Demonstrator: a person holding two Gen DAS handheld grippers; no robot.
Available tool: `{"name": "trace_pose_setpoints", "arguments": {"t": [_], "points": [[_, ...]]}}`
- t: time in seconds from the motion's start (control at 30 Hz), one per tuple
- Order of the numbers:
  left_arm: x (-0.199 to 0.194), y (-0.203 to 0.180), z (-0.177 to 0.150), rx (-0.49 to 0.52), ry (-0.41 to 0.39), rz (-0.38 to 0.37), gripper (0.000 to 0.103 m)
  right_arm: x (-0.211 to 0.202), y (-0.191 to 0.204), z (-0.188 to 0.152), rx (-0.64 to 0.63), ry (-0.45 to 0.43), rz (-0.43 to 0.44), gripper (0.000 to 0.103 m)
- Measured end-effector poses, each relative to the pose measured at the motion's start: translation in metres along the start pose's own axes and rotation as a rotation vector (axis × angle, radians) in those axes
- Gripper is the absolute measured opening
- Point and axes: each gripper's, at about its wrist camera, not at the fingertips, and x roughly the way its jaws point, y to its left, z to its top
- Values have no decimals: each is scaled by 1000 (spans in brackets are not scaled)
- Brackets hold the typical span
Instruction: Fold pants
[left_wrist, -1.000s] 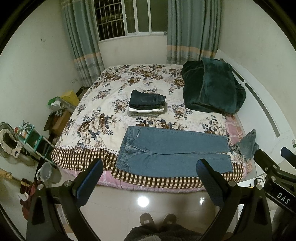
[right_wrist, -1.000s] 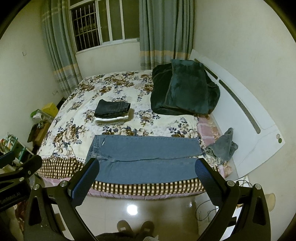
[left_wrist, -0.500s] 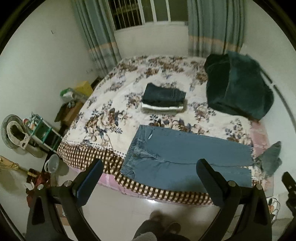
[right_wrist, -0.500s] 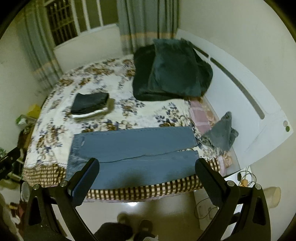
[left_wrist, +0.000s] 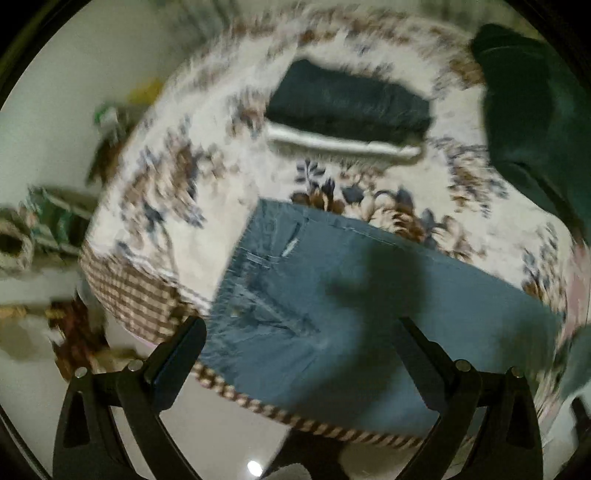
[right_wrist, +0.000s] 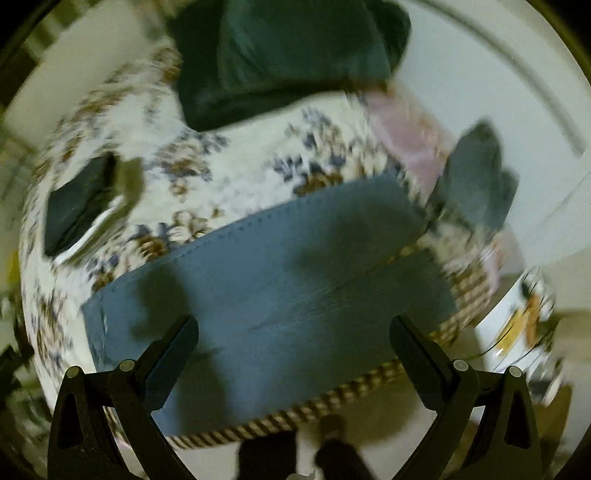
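Note:
Light blue jeans (left_wrist: 332, 306) lie flat along the near edge of the floral bed (left_wrist: 177, 192), waistband to the left, legs to the right. The left wrist view looks down on the waistband end; my left gripper (left_wrist: 299, 350) is open and empty above it. The right wrist view shows the leg end of the jeans (right_wrist: 280, 288); my right gripper (right_wrist: 291, 343) is open and empty above the legs. Both views are motion blurred. Gripper shadows fall on the denim.
A stack of folded dark pants over a white piece (left_wrist: 347, 107) lies behind the jeans on the bed; it also shows in the right wrist view (right_wrist: 81, 206). A dark green blanket (right_wrist: 284, 51) is heaped at the back right. A grey garment (right_wrist: 476, 177) lies by the white headboard (right_wrist: 498, 74). Tiled floor (left_wrist: 221, 435) is below.
Both grippers have moved forward and down toward the bed; the jeans now fill much more of each view. Both stay open.

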Motion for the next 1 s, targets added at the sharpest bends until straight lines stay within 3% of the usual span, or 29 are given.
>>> {"name": "trace_pose_setpoints", "arguments": {"t": [0.13,0.3,0.37,0.47,0.57,0.63,0.67,0.7,0.73,0.77,0.8,0.83,1.0], "points": [[102,-11,57,-112,169,-8,103,102,3,53,136,112,29,103],[207,-28,100,-228,337,-55,100,219,-7,109,313,198,24,103],[236,-38,113,-262,380,-74,86,251,-17,120,381,221,20,103],[271,-55,120,-318,449,-125,76,295,-38,135,486,262,3,103],[294,-72,121,-312,484,-88,60,334,-48,147,573,296,17,99],[295,-76,119,-311,468,-72,53,356,-49,154,590,312,19,87],[290,-77,117,-310,448,-68,42,367,-47,156,587,324,12,76],[284,-79,117,-303,430,-60,36,375,-46,158,580,333,-2,72],[277,-79,116,-297,409,-61,28,381,-45,158,575,334,-20,61],[267,-79,114,-294,390,-74,16,383,-45,158,570,327,-29,41],[257,-77,111,-296,365,-117,8,381,-44,158,561,308,-31,28],[244,-76,107,-294,342,-140,7,378,-44,157,557,292,-23,14],[169,-72,83,-254,213,-173,6,341,-42,138,509,216,59,7]]}}
